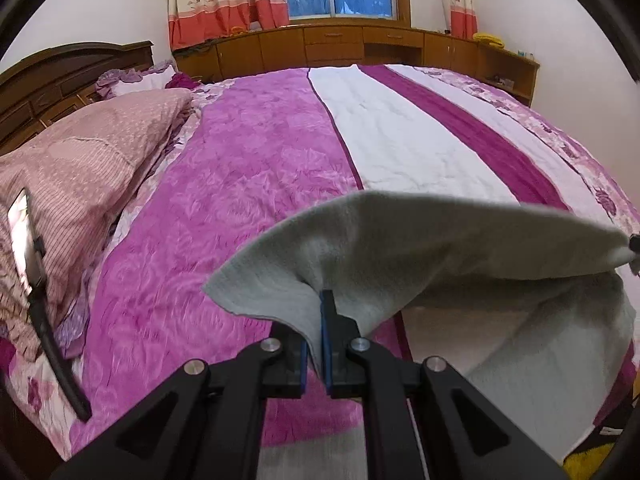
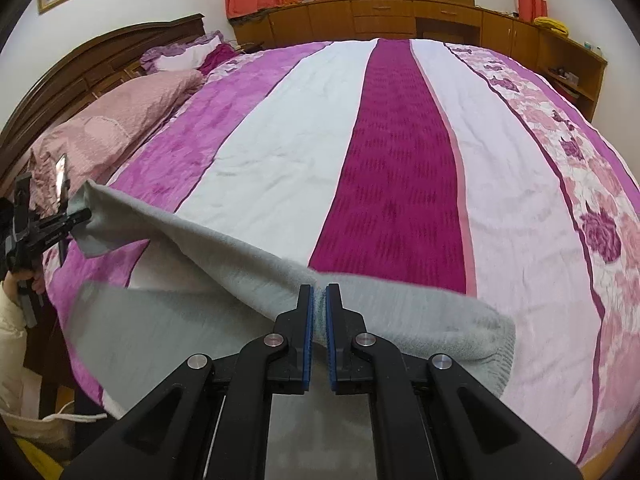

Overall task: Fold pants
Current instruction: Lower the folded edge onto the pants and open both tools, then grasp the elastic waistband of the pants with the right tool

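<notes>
Both grippers, left gripper (image 1: 316,312) and right gripper (image 2: 318,300), have their fingers clamped on one edge of the grey pants (image 1: 460,236), held up over the near side of the bed (image 2: 400,160). Looks like the spreading or fold-over step; next they'd need to carry it evenly and lay it flat.

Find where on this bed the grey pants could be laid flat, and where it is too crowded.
Both grippers, left and right, hold the grey pants above the bed. Free: the middle stripes, from the purple band across the white and dark red stripes to the flowered border. Crowded: the headboard side, with pillows and a phone on a stand.
</notes>
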Demonstrator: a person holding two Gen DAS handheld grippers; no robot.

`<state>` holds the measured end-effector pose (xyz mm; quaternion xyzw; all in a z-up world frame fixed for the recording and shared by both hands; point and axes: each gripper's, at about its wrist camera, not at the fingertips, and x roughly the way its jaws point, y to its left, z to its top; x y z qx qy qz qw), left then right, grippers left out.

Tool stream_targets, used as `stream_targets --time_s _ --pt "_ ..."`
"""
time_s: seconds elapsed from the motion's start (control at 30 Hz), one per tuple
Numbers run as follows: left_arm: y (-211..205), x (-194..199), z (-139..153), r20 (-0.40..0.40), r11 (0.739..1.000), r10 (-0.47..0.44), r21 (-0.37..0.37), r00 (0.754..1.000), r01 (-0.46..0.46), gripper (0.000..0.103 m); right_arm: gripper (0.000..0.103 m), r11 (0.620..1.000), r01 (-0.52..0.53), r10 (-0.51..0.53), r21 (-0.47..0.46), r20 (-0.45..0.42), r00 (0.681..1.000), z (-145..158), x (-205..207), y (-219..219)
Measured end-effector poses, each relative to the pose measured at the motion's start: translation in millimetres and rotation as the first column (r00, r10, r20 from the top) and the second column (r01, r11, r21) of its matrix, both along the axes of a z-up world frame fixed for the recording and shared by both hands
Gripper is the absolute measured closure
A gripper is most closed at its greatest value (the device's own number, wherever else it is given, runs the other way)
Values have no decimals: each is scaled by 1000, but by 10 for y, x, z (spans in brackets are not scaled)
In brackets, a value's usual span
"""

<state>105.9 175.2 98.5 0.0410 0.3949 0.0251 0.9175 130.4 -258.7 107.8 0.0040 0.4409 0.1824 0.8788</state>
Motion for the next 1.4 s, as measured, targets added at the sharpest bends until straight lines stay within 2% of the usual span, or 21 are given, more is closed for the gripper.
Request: stream_targets --time_s 0.27,0.47,0.6,0.87,1.0,1.1,1.17,1.23,1.3,1.4 --pt "-2 -527 -63 -21 1000 -9 12 1000 9 97 103 1000 -15 16 8 -11 1000 -151 -503 -17" --pt "36 -808 -389 -97 1000 12 25 995 -10 95 103 998 -44 43 -49 -25 999 -429 -756 56" --pt "107 -952 -614 -147 998 63 20 987 -61 87 103 997 -48 44 -63 -69 997 -667 -796 99" --pt "240 -1212 -775 -193 980 195 -5 962 -199 84 98 995 -6 -10 -102 -160 987 -1084 -799 123" --pt "266 -1363 -809 -215 963 242 -69 946 -262 83 96 994 20 -34 -104 -135 990 -1151 -865 129" --pt "284 -1494 -845 -234 937 257 -176 938 -301 79 92 994 51 -65 -94 -156 986 -1138 -870 116" --pt "275 -1587 -849 -242 914 275 -234 930 -331 76 86 995 63 -76 -75 -180 981 -1115 -875 102" --pt "235 -1644 -829 -257 899 266 -282 929 -336 76 71 997 69 -75 -38 -204 976 -1075 -914 81" --pt "181 -1683 -803 -269 887 249 -322 930 -331 74 63 997 78 -78 -11 -215 973 -1042 -963 62" --pt "8 -1717 -744 -255 873 204 -389 945 -294 68 57 994 105 -97 24 -226 969 -992 -1066 31"
